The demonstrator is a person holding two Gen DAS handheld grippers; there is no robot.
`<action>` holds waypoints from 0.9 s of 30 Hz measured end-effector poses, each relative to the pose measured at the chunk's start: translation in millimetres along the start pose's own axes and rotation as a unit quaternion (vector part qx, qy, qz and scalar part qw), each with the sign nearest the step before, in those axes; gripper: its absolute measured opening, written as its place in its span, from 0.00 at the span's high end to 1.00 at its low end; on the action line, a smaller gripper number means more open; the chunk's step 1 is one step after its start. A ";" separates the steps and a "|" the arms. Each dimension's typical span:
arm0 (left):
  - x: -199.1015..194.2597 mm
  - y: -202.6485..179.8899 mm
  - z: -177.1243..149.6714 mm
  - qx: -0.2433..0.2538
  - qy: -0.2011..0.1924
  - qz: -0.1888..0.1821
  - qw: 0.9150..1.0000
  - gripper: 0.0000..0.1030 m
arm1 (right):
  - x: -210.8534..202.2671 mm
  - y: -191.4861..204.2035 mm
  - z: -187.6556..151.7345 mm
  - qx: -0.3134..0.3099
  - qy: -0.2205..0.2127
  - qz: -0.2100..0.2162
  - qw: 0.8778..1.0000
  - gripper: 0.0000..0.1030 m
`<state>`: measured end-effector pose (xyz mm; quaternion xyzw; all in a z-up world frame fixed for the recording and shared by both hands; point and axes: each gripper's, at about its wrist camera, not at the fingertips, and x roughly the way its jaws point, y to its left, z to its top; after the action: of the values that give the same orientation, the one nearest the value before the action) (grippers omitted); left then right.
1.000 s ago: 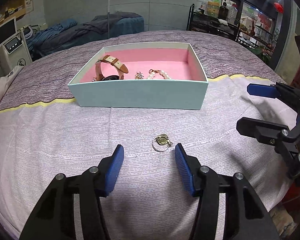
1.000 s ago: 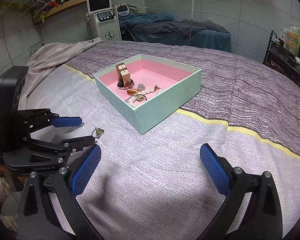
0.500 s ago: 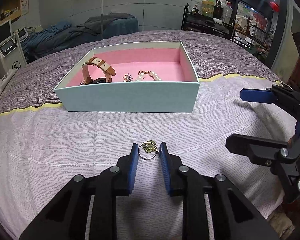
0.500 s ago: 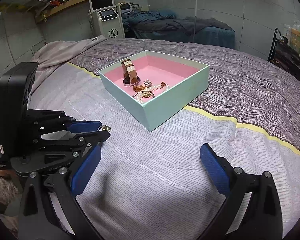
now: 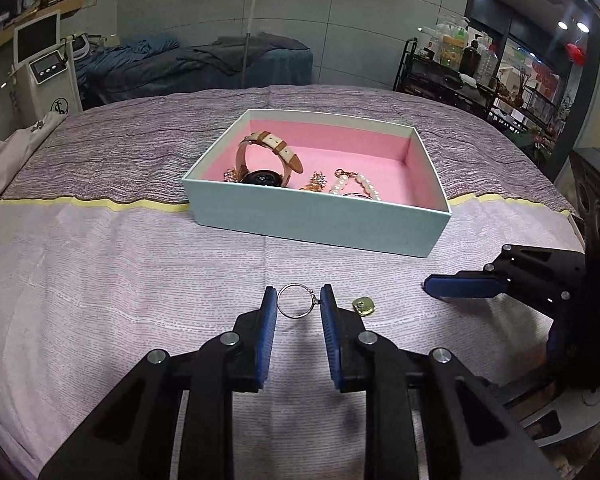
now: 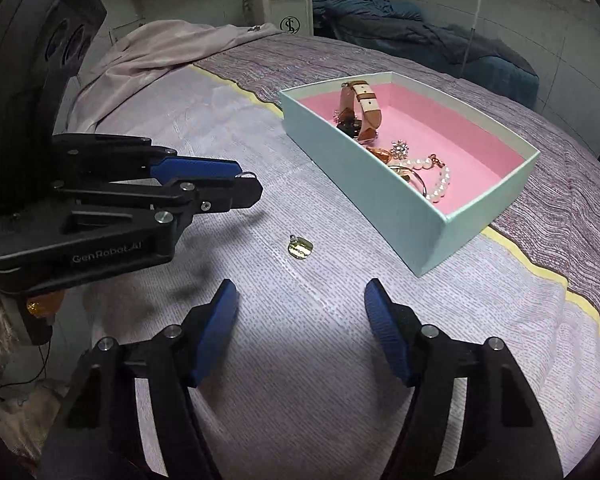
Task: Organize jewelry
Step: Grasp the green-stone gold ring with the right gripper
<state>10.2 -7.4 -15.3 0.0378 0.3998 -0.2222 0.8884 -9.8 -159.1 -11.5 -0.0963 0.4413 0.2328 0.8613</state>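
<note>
My left gripper (image 5: 299,307) is shut on a thin silver ring (image 5: 296,306) and holds it upright above the cloth; the left gripper also shows in the right wrist view (image 6: 236,184). A small gold charm (image 5: 364,306) lies on the cloth just right of the left gripper, and it also shows ahead of my right gripper (image 6: 300,249). My right gripper (image 6: 302,312) is open and empty. The mint box with pink lining (image 5: 324,224) holds a watch (image 5: 266,160), a pearl bracelet (image 5: 360,186) and other small pieces.
The round table has a lilac cloth (image 5: 120,280) with a yellow stripe (image 5: 100,203). A crumpled grey cloth (image 6: 168,46) lies at the table's far left. A white machine (image 5: 46,68), a bed and shelves stand beyond the table.
My left gripper has shut on the ring and lifted it; the gold charm has come apart from it and lies on the cloth. My right gripper has moved closer to the charm.
</note>
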 end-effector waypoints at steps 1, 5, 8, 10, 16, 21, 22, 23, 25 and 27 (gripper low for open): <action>-0.2 3.3 -0.3 -0.003 0.000 0.003 1.000 0.79 | 4.6 1.5 3.2 -0.003 0.004 -0.005 1.000 0.40; -1.7 15.8 -0.9 -0.017 -0.001 0.011 1.000 0.79 | 17.8 6.6 15.1 -0.013 0.015 -0.026 0.999 0.52; -1.4 22.0 -2.4 -0.026 -0.001 0.015 1.000 0.79 | 24.7 6.1 20.6 -0.013 0.017 -0.033 0.999 0.60; -1.0 24.5 -2.4 -0.029 0.000 0.016 0.999 0.79 | 26.6 6.9 21.2 -0.014 0.015 -0.037 0.999 0.63; -0.9 24.0 -3.0 -0.028 0.000 0.013 1.000 0.79 | 24.8 5.7 21.5 -0.017 0.007 -0.030 0.999 0.85; -3.1 17.6 -2.1 -0.021 -0.002 0.007 1.000 0.79 | 18.9 2.7 18.6 -0.007 0.003 -0.016 1.000 0.85; -3.2 16.9 -1.8 -0.020 -0.002 0.006 1.000 0.79 | 16.7 1.7 17.2 -0.003 0.002 -0.012 1.000 0.85; -3.6 16.1 -1.6 -0.019 -0.003 0.005 1.000 0.79 | 14.0 1.0 15.6 0.001 0.001 -0.008 1.000 0.85; -4.3 14.4 -0.9 -0.016 -0.003 0.004 1.000 0.79 | 8.2 -0.4 12.3 0.006 -0.003 -0.001 1.000 0.85; -5.0 11.3 0.9 -0.013 -0.004 0.003 1.000 0.79 | 1.7 -2.7 9.2 0.013 -0.007 0.002 1.000 0.85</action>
<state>12.7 4.4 -12.3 0.0267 0.3994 -0.2148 0.8909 -1.1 -157.5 -7.5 -0.0826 0.4382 0.2294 0.8652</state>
